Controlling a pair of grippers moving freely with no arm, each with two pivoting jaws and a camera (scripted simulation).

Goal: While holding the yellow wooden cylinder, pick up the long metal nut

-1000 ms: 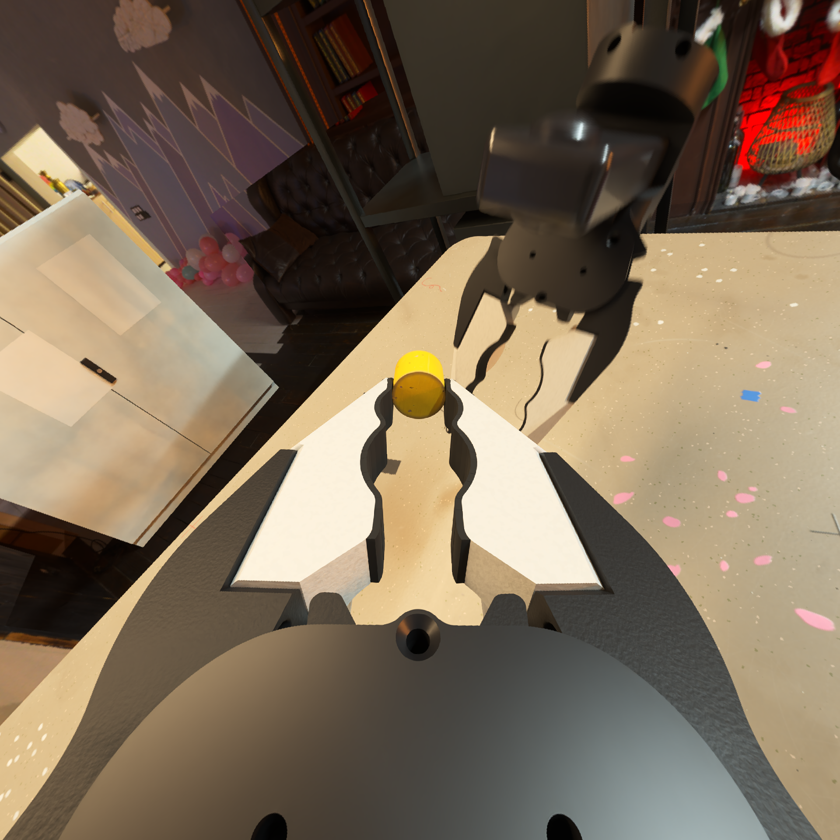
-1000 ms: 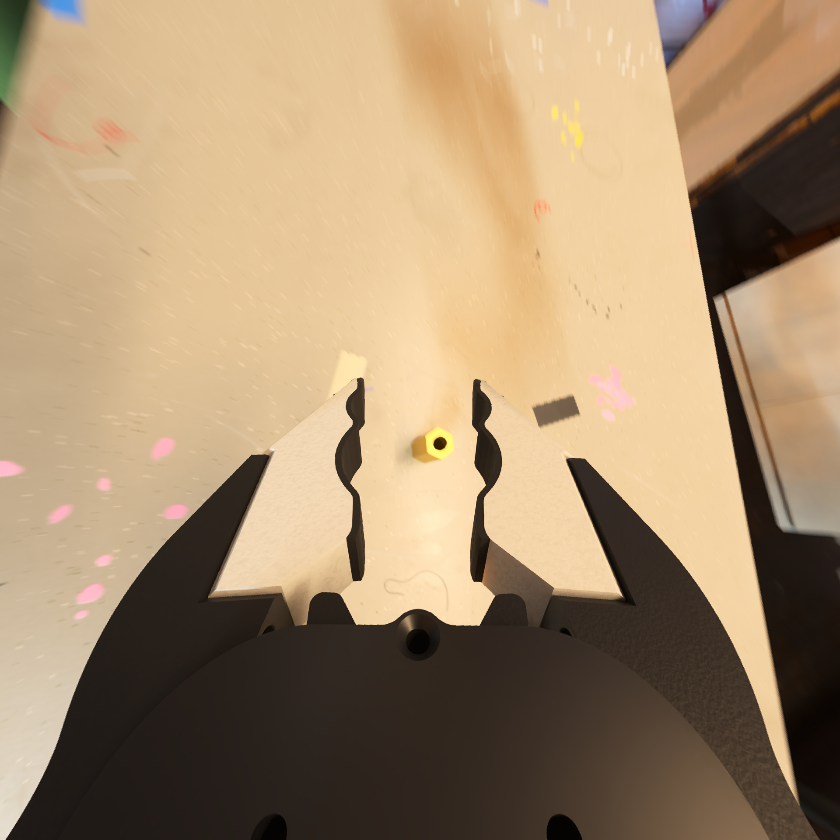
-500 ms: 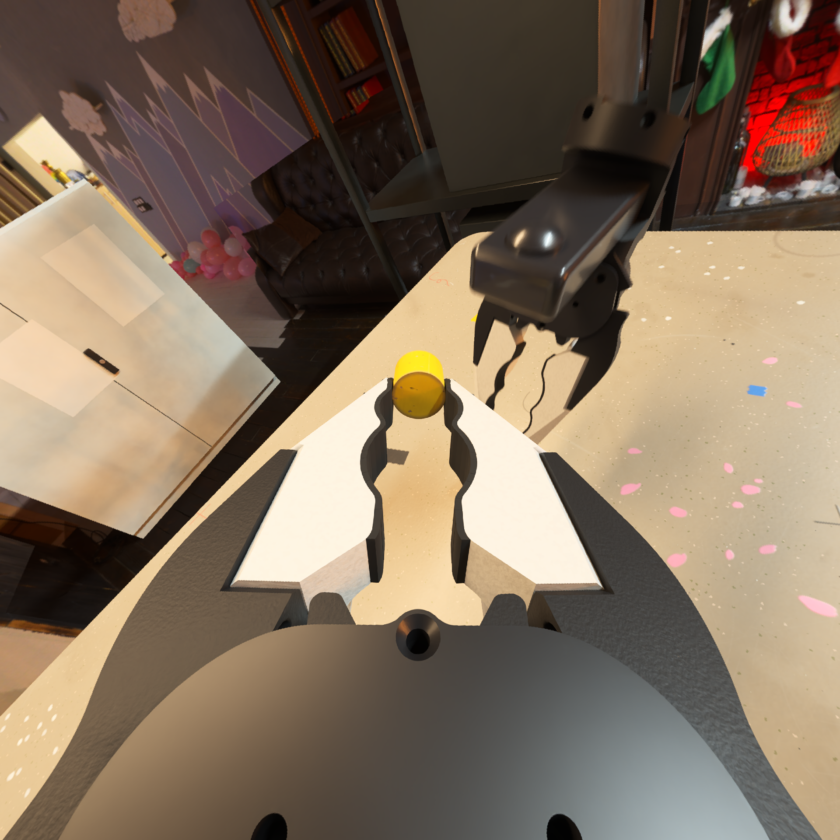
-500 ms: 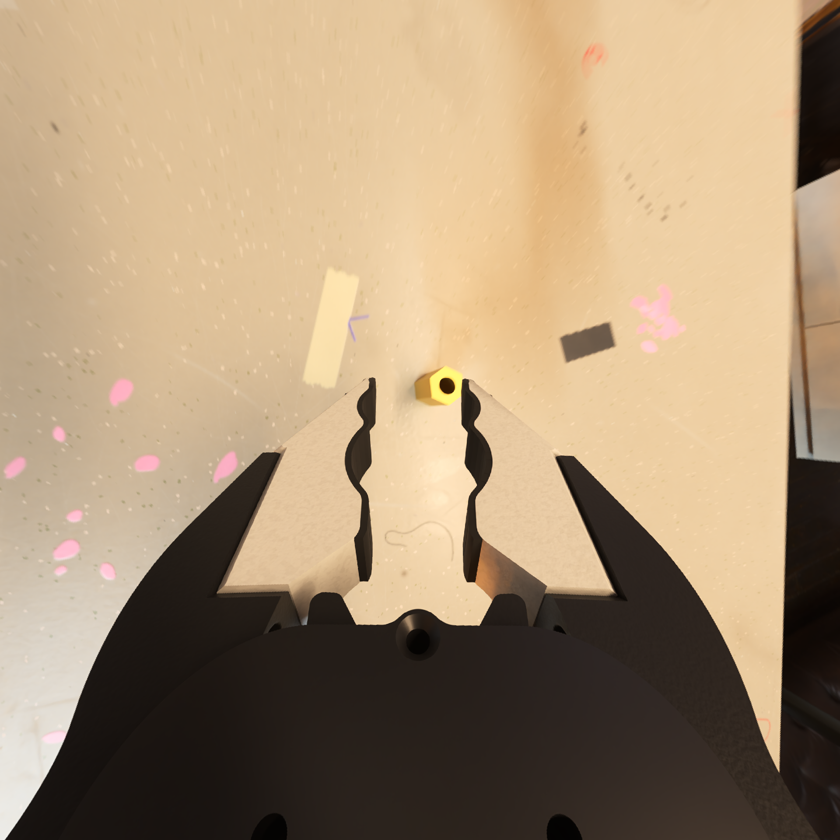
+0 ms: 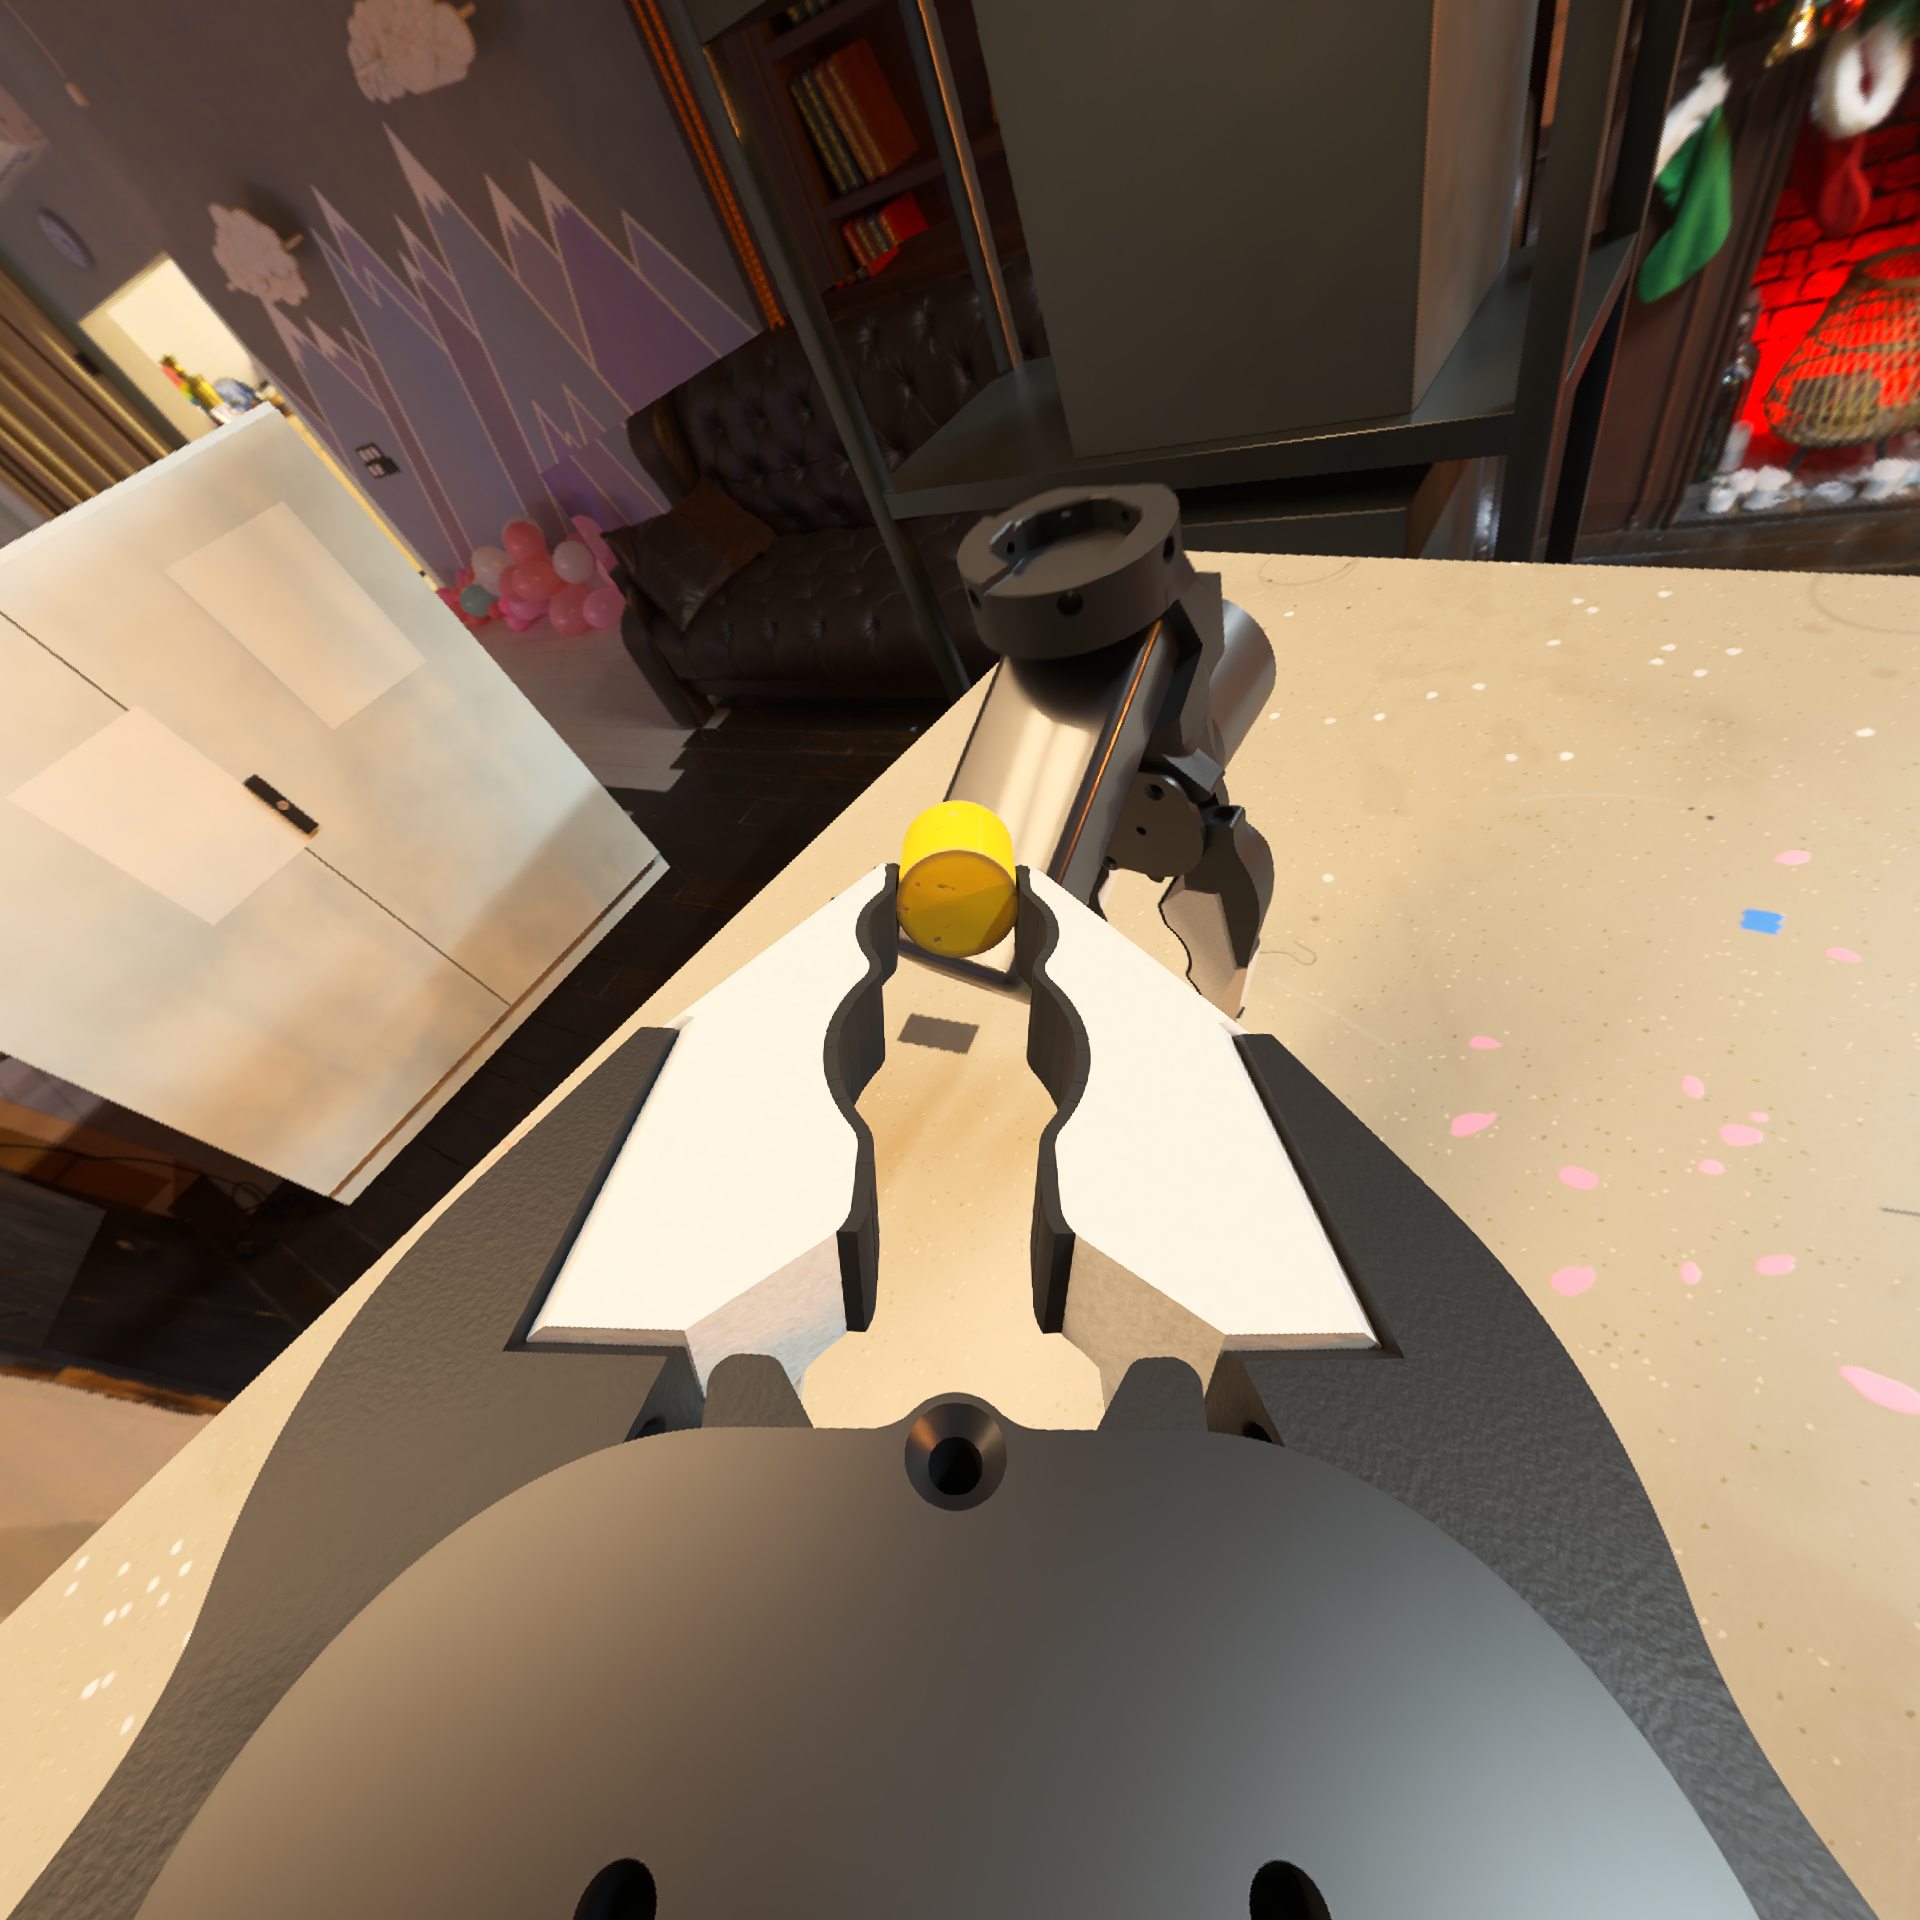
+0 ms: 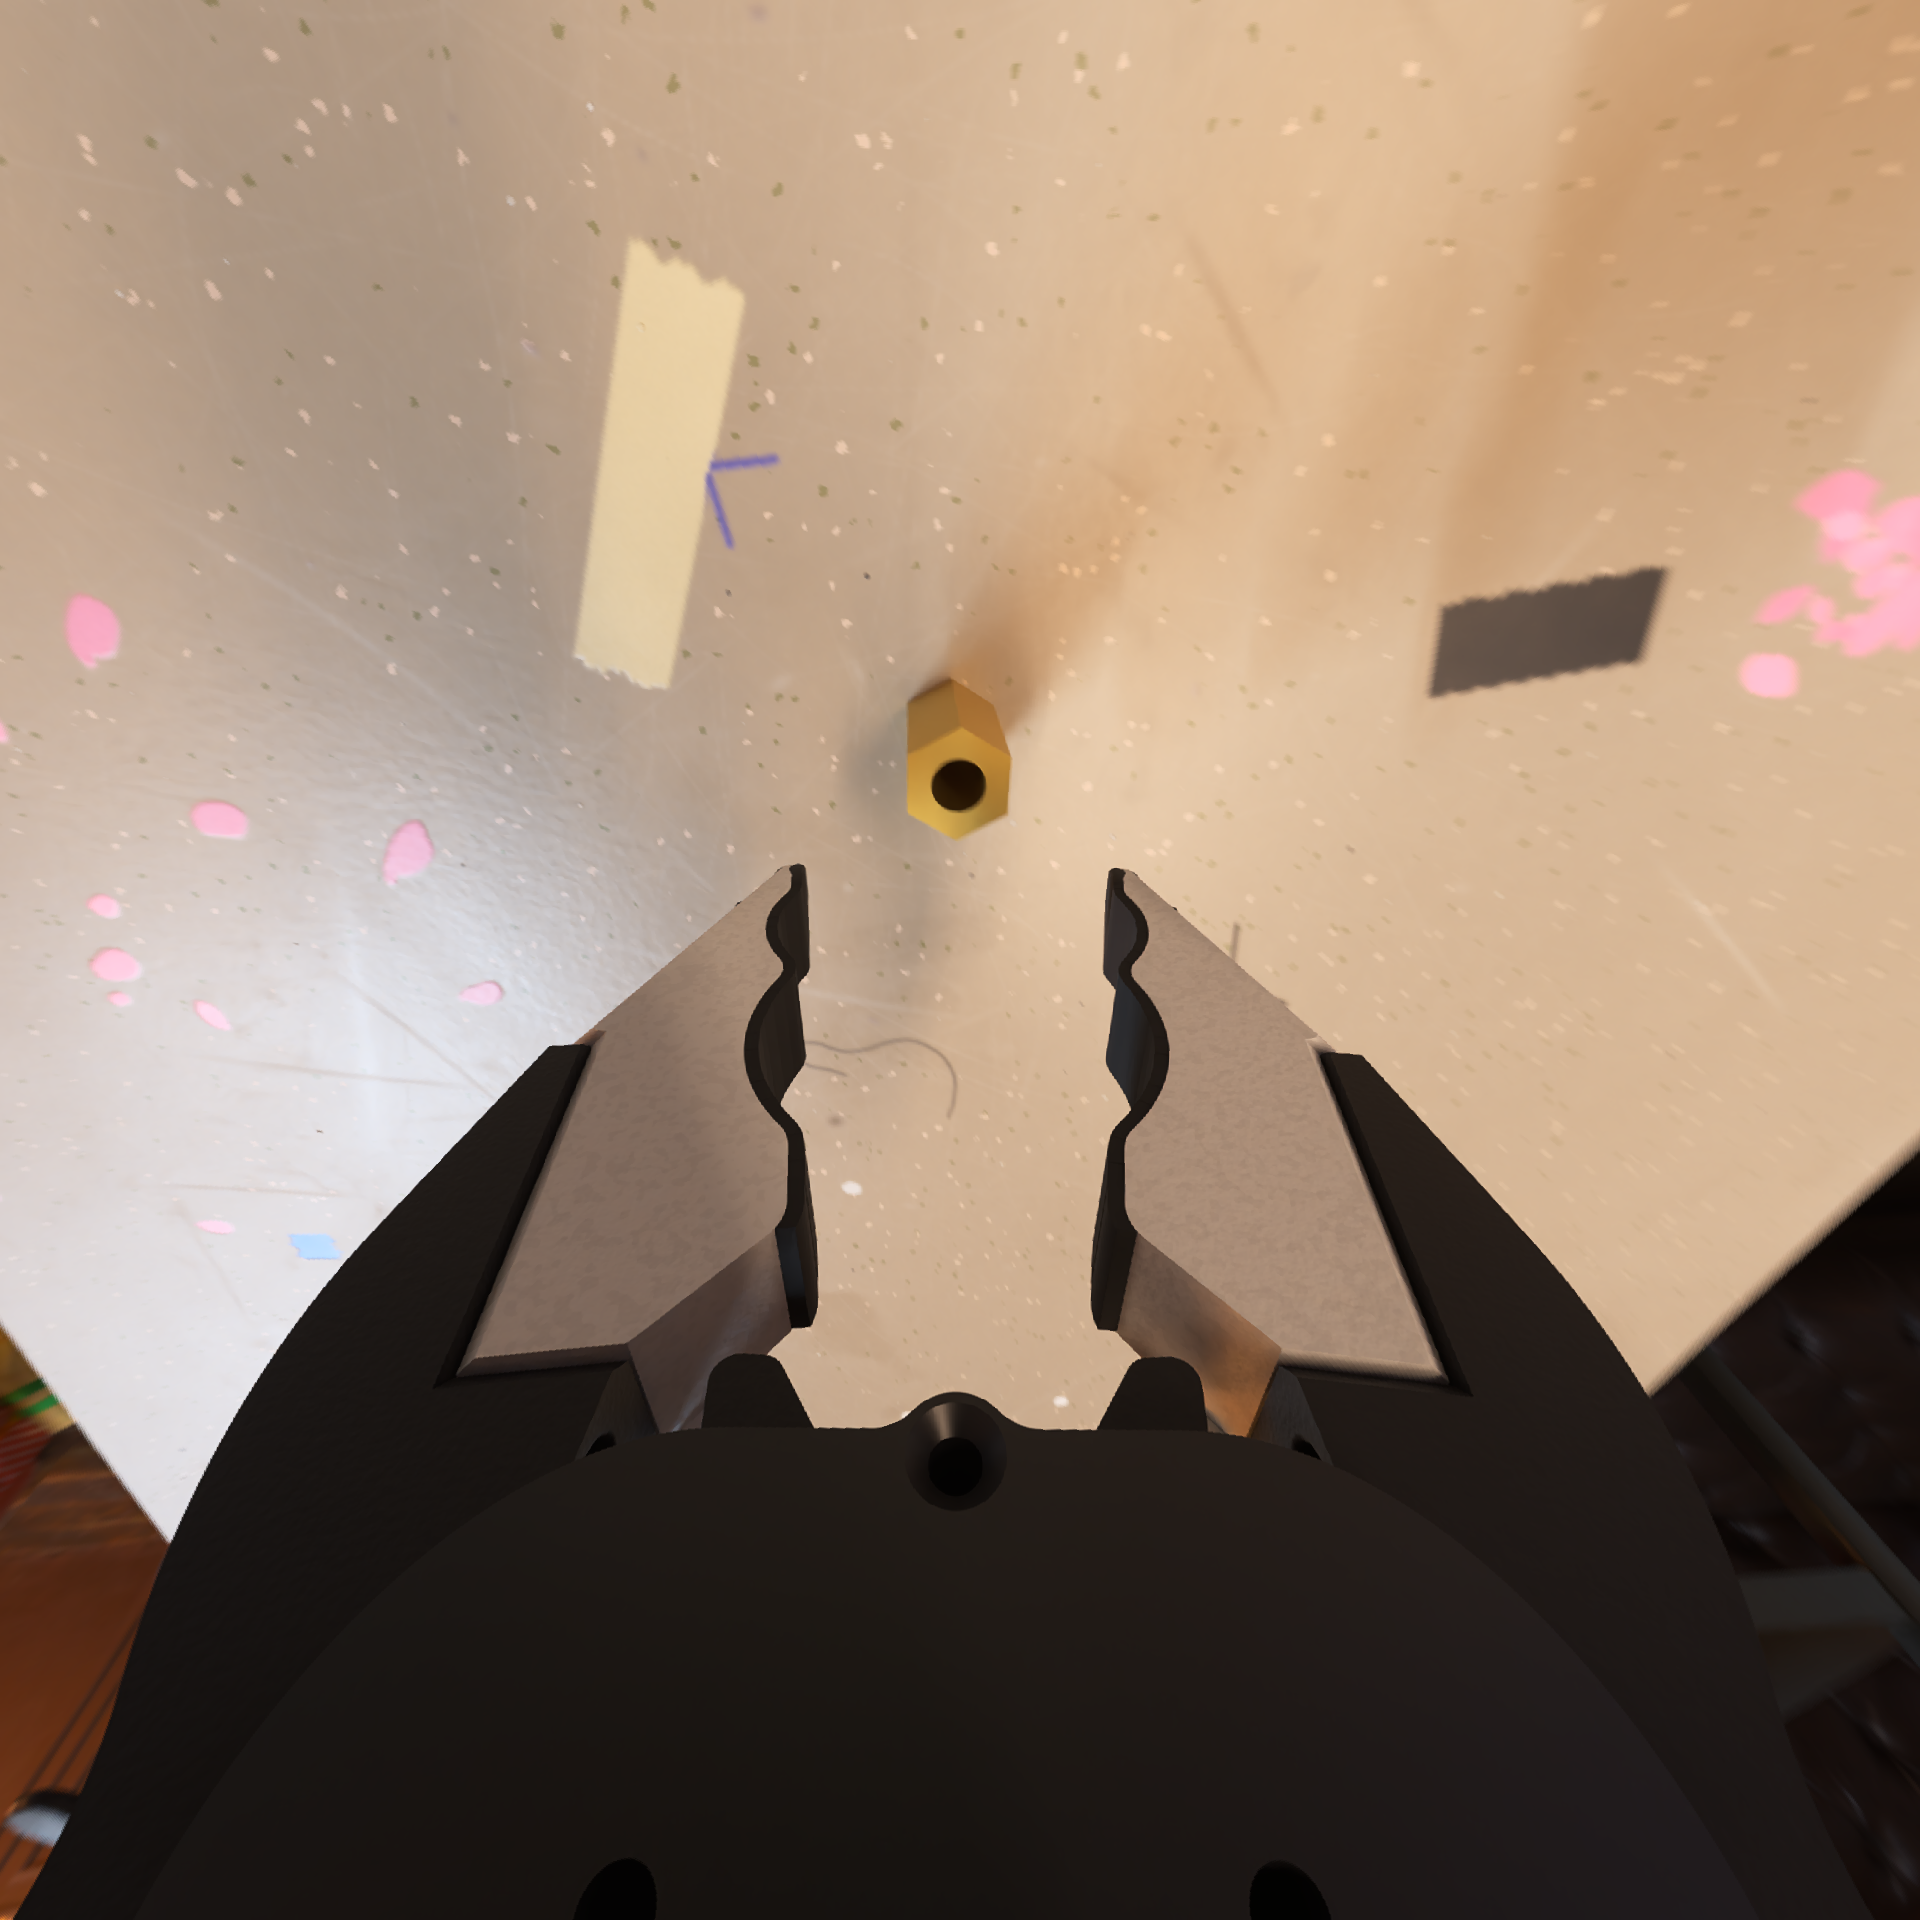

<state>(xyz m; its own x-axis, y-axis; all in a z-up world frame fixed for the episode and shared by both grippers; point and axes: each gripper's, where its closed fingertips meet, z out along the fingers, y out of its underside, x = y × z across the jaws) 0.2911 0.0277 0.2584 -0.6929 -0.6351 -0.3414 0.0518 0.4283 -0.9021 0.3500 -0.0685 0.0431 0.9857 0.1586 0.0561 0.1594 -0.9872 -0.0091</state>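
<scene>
The long metal nut lies on the table just ahead of your right tool, whose jaws are spread. It looks small, rigid and probably slick, so pinch across opposite flats, mid-length. Your left tool is pinching the yellow wooden cylinder at its tips.

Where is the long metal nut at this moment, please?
In the right wrist view, the long metal nut lies on the table, just beyond the open right gripper, with a tape strip to its upper left.
</scene>
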